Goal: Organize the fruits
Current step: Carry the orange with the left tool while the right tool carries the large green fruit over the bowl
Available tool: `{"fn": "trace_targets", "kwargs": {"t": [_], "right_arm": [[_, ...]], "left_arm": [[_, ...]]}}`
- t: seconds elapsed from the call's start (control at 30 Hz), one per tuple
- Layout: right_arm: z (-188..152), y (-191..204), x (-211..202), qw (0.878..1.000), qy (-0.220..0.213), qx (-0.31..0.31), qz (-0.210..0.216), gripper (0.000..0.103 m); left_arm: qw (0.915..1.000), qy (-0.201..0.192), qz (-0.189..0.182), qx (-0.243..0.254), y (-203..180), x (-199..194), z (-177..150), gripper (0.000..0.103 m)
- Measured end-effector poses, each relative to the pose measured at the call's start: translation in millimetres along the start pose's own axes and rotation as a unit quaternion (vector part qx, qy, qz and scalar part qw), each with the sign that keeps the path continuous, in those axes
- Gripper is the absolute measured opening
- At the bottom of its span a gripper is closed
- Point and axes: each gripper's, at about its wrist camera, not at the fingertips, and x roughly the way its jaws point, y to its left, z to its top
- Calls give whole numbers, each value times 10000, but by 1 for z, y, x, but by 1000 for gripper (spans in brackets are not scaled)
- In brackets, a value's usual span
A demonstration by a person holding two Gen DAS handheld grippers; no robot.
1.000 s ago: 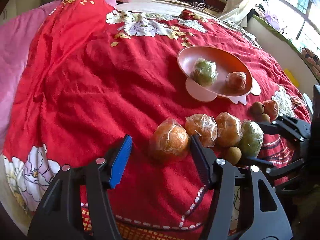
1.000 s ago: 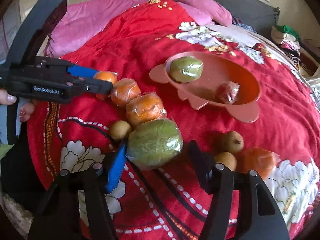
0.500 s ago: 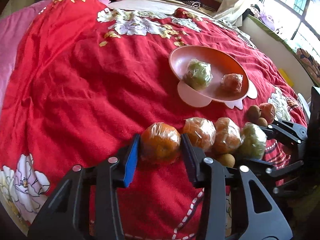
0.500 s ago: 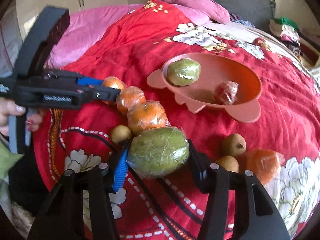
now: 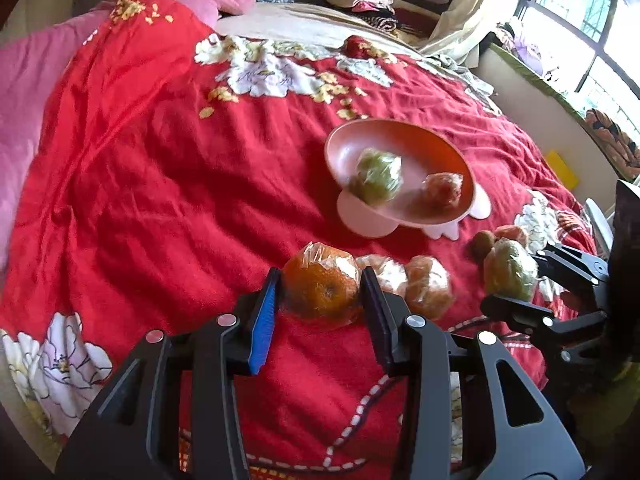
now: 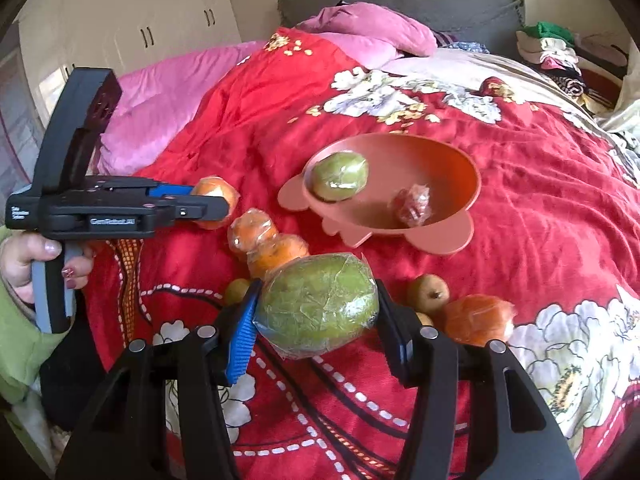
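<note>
Wrapped orange (image 5: 320, 288) sat at lower centre of the left wrist view, clamped between both pads of the left gripper (image 5: 320, 304); jaws had just been closing, narrowed onto the fruit, blue pad on its left side, black pad on its right. Fruit at the near end of a row on the red bedspread (image 5: 140, 200), with two more wrapped oranges (image 5: 428, 286) touching just right of it.

Large wrapped green fruit (image 6: 318, 306) at lower centre of the right wrist view, pinched between the pads of the right gripper (image 6: 318, 320), jaws moderately wide and just closed in on it. Whether it was clear of the cover could not be told.

Pink bowl (image 6: 452, 156) lay above centre, holding a smaller green fruit (image 6: 340, 176) and a red wrapped one (image 6: 412, 206), apart from each other. Small brown fruit (image 6: 428, 292) and another wrapped orange (image 6: 478, 318) lay at right of the green fruit. A hand (image 6: 24, 264) gripped the left tool's handle at far left of the frame.
</note>
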Motion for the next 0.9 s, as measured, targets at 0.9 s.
{"fn": "trace_targets", "kwargs": {"t": [0.9], "right_arm": [[37,-73,-7,9974,-271,360,-560,52]], "left_arm": [[9983,159,-325,452,-62,35,46,32]]}}
